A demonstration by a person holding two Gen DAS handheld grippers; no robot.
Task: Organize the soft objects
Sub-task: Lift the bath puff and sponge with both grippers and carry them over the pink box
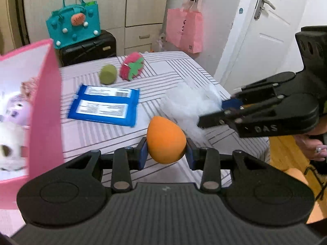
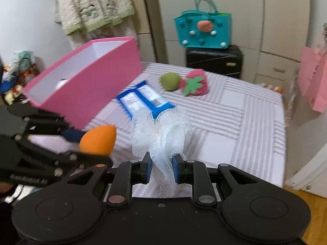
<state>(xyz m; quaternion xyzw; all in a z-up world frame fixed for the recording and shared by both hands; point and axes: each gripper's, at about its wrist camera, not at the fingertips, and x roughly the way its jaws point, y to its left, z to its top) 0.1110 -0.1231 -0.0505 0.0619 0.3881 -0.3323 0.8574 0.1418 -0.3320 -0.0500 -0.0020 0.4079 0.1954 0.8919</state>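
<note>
- At far left, an open pink storage box [image 2: 87, 85] stood on a desk [image 2: 235, 118] covered in a pale striped cloth. Soft plush toys [image 1: 14, 122], blurred, lay inside it.
- Just right of the box, a flat blue packet of wipes [image 1: 104, 107] with white labels lay on the cloth.
- Behind the packet, near the desk's far edge, a green sponge ball [image 1: 108, 74] sat touching a pink strawberry-shaped scrubber [image 1: 131, 68] with a green leaf.
- Beyond the desk, a teal felt handbag [image 1: 73, 27] rested on a black suitcase [image 1: 87, 51]. A pink paper bag [image 1: 185, 29] hung further right, beside a white door [image 1: 263, 32].
- The left gripper [image 1: 166, 153] had its jaws closed snugly on an orange egg-shaped makeup sponge [image 1: 166, 140], gripping its wider end. The sponge was held above the desk, near the box's front corner.
- To the right, the right gripper [image 2: 162, 166] had its jaws pinched almost together on a white mesh bath pouf [image 2: 161, 134]. The netting bulged up above the jaws and a tail hung below them. The pouf was held above the desk, in front of the blue packet.
- At far right, part of a person's hand [image 1: 314, 147] held the right gripper's handle.
</note>
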